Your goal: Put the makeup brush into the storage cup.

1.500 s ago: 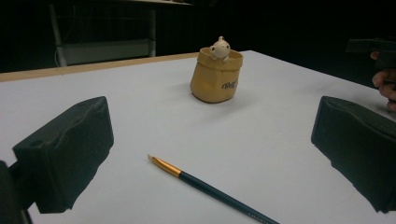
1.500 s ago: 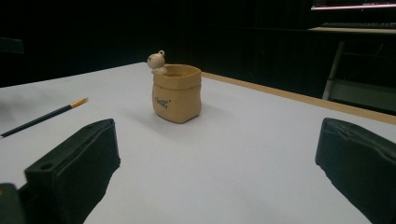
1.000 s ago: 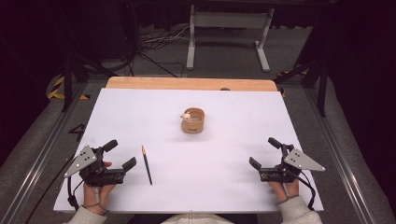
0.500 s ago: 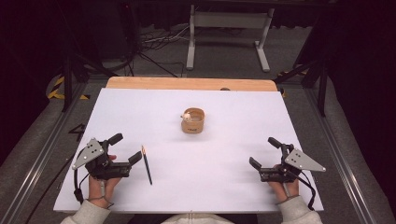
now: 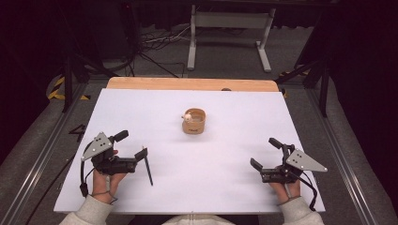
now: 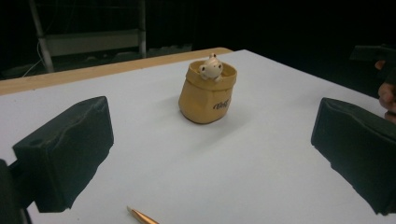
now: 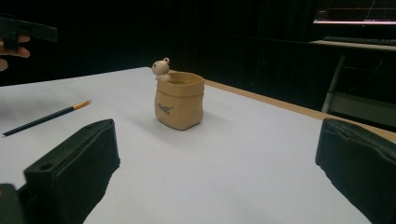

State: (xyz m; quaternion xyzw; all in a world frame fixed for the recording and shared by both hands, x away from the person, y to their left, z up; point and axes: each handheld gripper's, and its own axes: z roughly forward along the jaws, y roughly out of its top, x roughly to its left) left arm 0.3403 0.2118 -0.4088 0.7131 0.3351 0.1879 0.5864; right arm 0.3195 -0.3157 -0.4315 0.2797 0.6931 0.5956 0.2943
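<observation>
A tan sack-shaped pot (image 5: 194, 123) with a small pale figure on its rim stands at the middle of the white table (image 5: 234, 187). A dark pencil (image 5: 148, 168) lies at the front left, pointing away from me. My left gripper (image 5: 131, 145) is open, and its right jaw sits just beside the pencil's far end. In the left gripper view, the pot (image 6: 208, 95) stands ahead between the wide-open jaws, and the pencil's tip (image 6: 142, 216) shows at the bottom. My right gripper (image 5: 266, 153) is open at the front right, holding nothing. The right gripper view faces the pot (image 7: 180, 102) and pencil (image 7: 46, 117).
A wooden strip (image 5: 192, 84) runs along the table's far edge. Beyond it are a grey metal stand (image 5: 227, 28) and cables on a dark floor. Metal rails (image 5: 33, 168) flank the table on both sides.
My left gripper has moved forward and to the right, up to the far end of the pencil. The right gripper, pot and pencil have stayed where they were.
</observation>
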